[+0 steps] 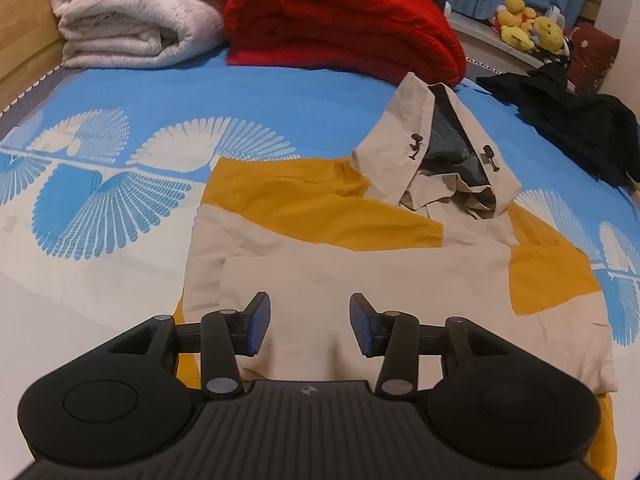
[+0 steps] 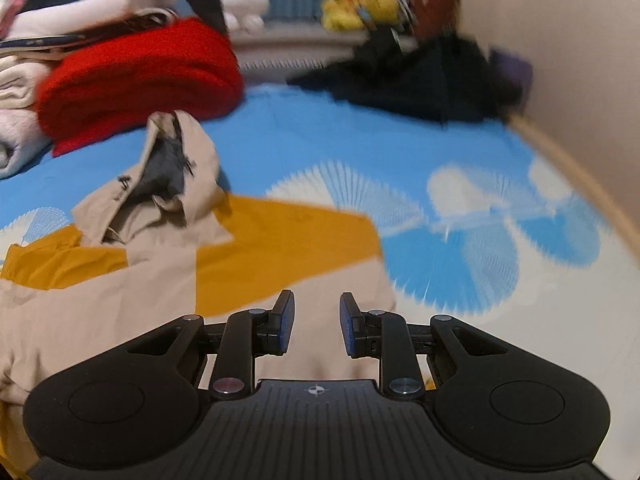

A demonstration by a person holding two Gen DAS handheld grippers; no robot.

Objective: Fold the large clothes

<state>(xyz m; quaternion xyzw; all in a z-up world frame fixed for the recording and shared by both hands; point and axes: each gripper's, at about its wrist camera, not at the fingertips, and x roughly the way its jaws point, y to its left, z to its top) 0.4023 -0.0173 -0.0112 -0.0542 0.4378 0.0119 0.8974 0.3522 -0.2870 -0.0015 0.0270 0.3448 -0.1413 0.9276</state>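
Jacket (image 1: 320, 264) lies directly under both empty, parted grippers, left (image 1: 310, 326) and right (image 2: 317, 326), hood (image 1: 436, 148) pointing away ahead.

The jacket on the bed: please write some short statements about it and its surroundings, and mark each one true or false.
1. The beige and mustard jacket lies on the blue patterned bedsheet. True.
2. The left tool is shut on the jacket. False: it is open, holding nothing.
3. A folded red blanket lies beyond the hood. True.
4. The right tool grips a sleeve. False: it is open.
5. The dark clothes are neatly folded. False: they lie crumpled.
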